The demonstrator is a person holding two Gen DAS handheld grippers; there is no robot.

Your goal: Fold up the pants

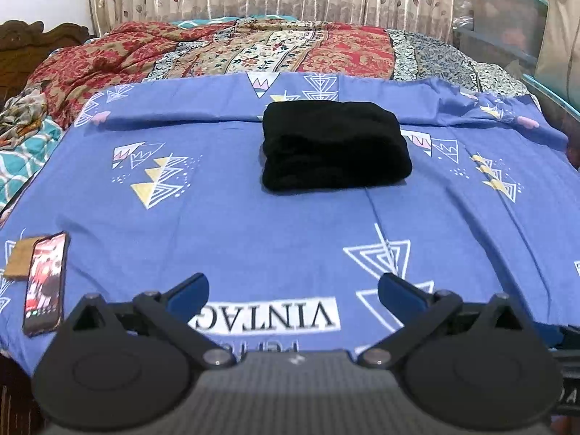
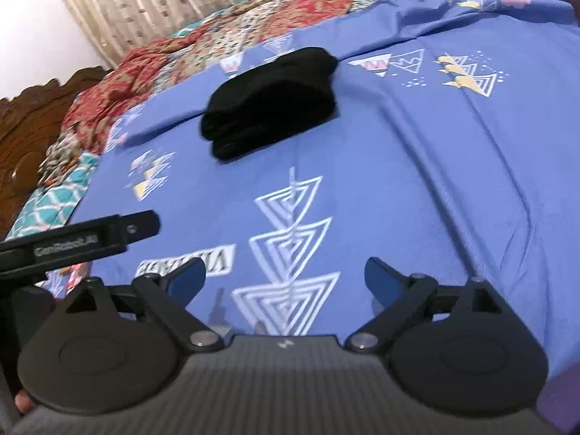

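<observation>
The black pants (image 1: 335, 145) lie folded into a compact stack on the blue patterned bedsheet (image 1: 253, 224), well ahead of both grippers. They also show in the right wrist view (image 2: 272, 101), far ahead and to the left. My left gripper (image 1: 293, 288) is open and empty, low over the sheet near the bed's front edge. My right gripper (image 2: 284, 275) is open and empty, also near the front edge. The left gripper's body (image 2: 79, 241) shows at the left of the right wrist view.
A phone (image 1: 45, 284) with a lit screen lies at the front left on the sheet, beside a brown card (image 1: 18, 259). A crumpled red floral blanket (image 1: 217, 50) is heaped at the back. Plastic storage bins (image 1: 507, 25) stand at the back right. A wooden headboard (image 2: 32, 127) is at the left.
</observation>
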